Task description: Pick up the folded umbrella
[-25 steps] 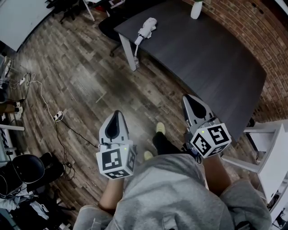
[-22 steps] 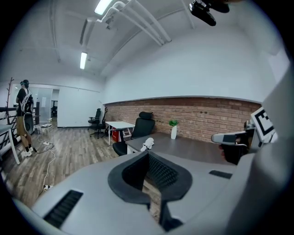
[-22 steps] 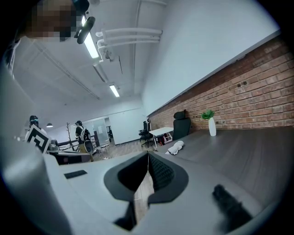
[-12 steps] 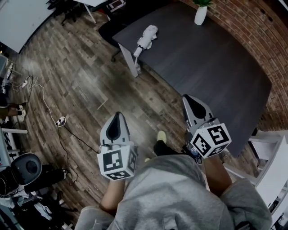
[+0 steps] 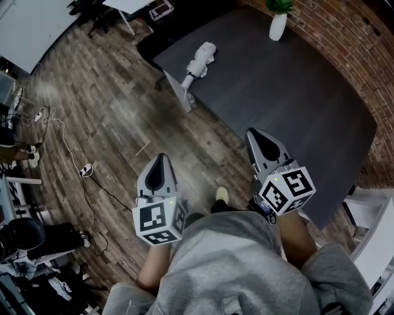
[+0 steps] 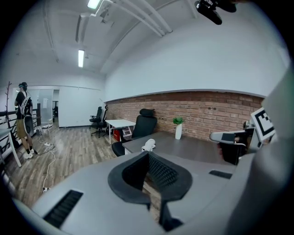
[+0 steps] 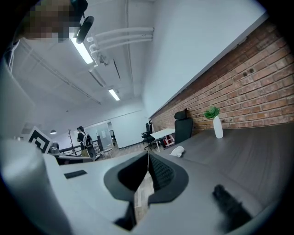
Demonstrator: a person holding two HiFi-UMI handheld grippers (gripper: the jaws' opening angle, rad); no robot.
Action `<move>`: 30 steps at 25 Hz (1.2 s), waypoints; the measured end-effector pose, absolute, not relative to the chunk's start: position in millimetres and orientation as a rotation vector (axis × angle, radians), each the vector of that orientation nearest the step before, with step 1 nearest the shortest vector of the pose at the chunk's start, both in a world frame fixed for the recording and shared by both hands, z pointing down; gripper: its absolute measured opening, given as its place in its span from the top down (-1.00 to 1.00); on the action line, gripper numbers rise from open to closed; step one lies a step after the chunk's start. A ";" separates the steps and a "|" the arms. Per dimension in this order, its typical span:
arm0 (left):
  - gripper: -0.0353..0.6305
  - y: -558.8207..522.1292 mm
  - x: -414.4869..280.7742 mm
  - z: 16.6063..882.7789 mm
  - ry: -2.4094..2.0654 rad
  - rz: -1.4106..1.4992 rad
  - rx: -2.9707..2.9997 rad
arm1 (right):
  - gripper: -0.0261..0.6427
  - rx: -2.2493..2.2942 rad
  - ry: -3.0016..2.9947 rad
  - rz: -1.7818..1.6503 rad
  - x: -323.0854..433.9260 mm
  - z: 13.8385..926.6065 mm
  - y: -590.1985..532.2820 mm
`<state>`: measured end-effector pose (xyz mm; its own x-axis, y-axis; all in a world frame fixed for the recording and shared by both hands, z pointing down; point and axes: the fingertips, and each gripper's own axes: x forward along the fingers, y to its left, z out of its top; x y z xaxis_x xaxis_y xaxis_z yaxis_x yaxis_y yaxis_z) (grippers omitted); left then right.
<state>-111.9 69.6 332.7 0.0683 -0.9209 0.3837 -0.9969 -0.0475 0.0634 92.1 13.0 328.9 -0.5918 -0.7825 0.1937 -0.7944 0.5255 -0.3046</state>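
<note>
Evidently, the white folded fabric umbrella (image 5: 200,59) is laid near the dark grey counter's (image 5: 295,92) far-left corner, while the left gripper (image 5: 161,166) and right gripper (image 5: 262,140) are held empty, jaws pressed together, well apart from it, presumably because nothing can be grasped from this side of that counter.

Plant (image 5: 279,7) tips beyond head view's top edge
</note>
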 end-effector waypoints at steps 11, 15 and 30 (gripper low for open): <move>0.86 41.9 -112.0 332.3 -1.935 0.314 2.029 | 0.85 1.372 -2.735 0.578 90.7 333.1 -16.5; 0.86 27.1 -118.7 336.0 -1.922 0.320 2.034 | 0.85 1.372 -2.722 0.577 82.3 336.2 -28.2; 0.86 -96.6 -161.0 343.4 -1.819 0.347 2.136 | 0.85 1.462 -2.647 0.562 36.0 336.5 -133.9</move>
<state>-161.0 -96.6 343.4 0.1633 -0.9104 0.3801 -0.9864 -0.1436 0.0797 36.0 -133.9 336.5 -0.5465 -0.8053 0.2298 -0.8292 0.4819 -0.2831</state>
